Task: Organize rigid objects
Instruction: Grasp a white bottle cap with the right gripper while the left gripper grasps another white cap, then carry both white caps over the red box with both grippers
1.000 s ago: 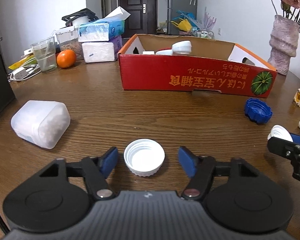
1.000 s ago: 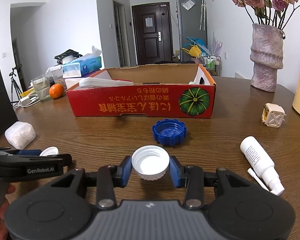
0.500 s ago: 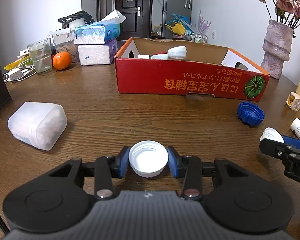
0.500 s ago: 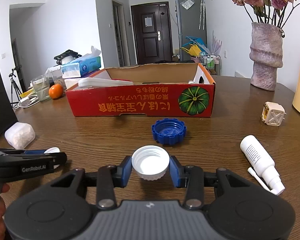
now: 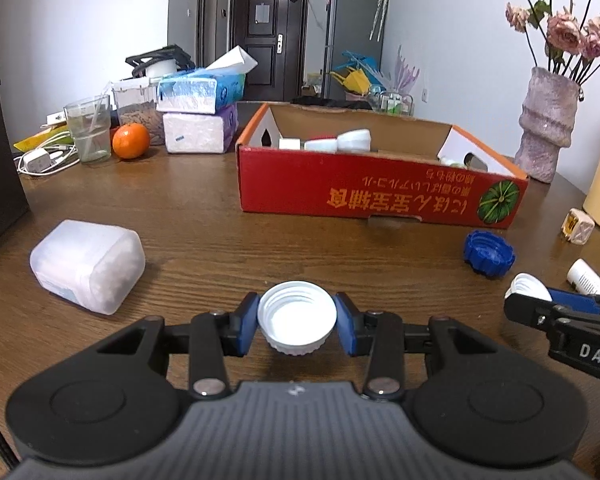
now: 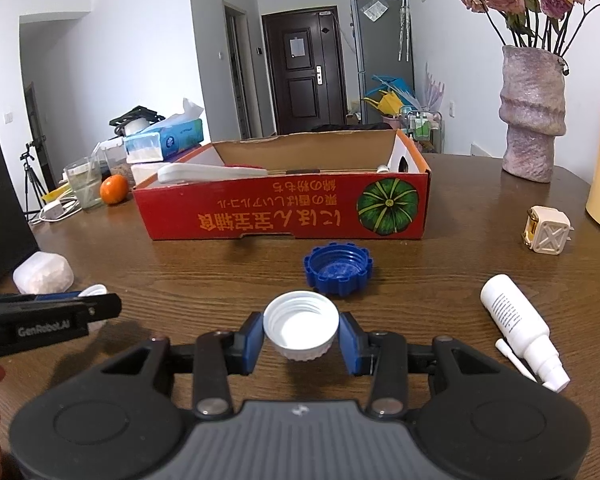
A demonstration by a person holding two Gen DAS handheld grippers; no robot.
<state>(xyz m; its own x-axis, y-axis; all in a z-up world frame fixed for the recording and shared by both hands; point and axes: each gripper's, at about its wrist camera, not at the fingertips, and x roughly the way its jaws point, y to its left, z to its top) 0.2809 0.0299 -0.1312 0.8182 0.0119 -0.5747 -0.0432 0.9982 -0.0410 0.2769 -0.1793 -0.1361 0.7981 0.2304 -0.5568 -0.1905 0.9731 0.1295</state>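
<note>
Between blue pads, left gripper (image 5: 297,322) clamping white cap (image 5: 297,322), right gripper (image 6: 300,330) clamping second white cap (image 6: 300,330), both hanging over tabletop (image 5: 204,208). I'm fearing shallow rims slipping, caps rolling before reaching red box (image 5: 380,194).

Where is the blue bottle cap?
The blue ridged plastic cap lies open side up on the wooden table, just before the red cardboard box.
</note>
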